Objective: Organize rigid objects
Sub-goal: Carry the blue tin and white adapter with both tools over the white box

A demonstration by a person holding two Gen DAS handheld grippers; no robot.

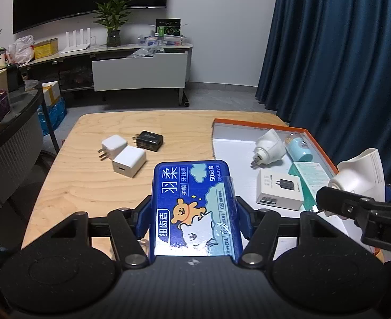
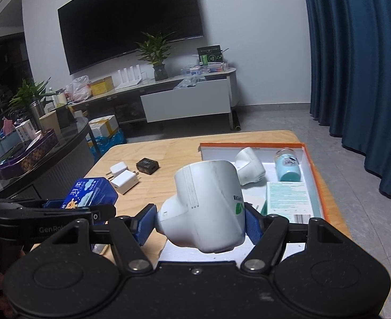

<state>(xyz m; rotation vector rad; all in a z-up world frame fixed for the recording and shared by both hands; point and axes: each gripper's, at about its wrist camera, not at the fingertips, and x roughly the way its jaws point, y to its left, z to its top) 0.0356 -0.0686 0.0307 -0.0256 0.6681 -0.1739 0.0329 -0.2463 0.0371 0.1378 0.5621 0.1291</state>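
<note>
Both grippers carried loads toward the orange-rimmed tray (image 1: 320, 143).
The left gripper (image 1: 194, 212) held its jaws clamped on the blue floss box (image 1: 195, 202) above the tabletop (image 1: 89, 186); the right gripper (image 2: 199, 226) gripped the white plug-in device (image 2: 208, 207) over the tray's near edge. Each piece was best lowered flat into bare tray floor, clear of the 4 items inside.

A dim room with white walls (image 2: 248, 26) and a grey tiled floor (image 2: 355, 159). A large dark television (image 2: 129, 26) hangs above a long low media cabinet (image 2: 184, 101) holding a potted plant (image 2: 155, 53). Deep blue curtains (image 2: 355, 66) cover the right side. A light wooden surface (image 1: 89, 186) fills the foreground.
</note>
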